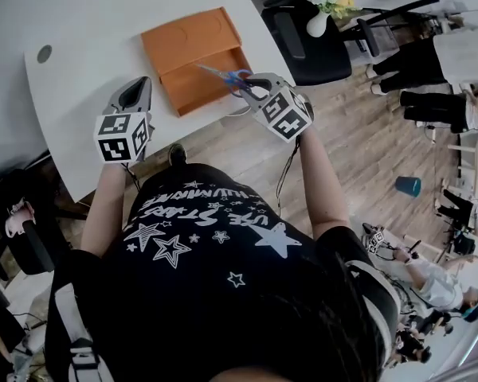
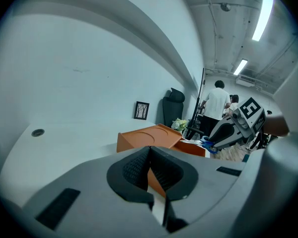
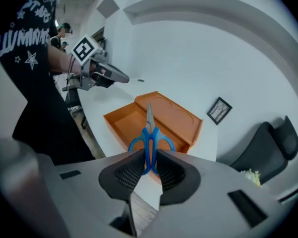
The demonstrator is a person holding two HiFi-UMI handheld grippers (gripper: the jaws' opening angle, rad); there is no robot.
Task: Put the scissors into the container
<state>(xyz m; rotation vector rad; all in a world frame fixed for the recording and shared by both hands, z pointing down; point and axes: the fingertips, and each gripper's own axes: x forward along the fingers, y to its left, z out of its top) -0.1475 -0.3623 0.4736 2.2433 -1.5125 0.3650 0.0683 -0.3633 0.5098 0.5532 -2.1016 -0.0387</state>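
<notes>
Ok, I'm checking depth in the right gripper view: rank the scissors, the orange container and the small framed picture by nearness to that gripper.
1. Blue-handled scissors, held in the jaws.
2. Open orange container, just ahead, under the blades.
3. Small black-framed picture, farther back, at right.

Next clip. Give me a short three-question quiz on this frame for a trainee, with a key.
1. True or false: the scissors lie inside the orange container.
2. Multiple choice: what grips the scissors? A) the left gripper B) the right gripper C) neither.
3. Fill in: the left gripper's jaws are ___, with nothing between them.

Key
1. False. They are held in the air over the container, blades pointing away from the holder.
2. B. Its jaws are clamped on the blue handles.
3. Together.
</notes>
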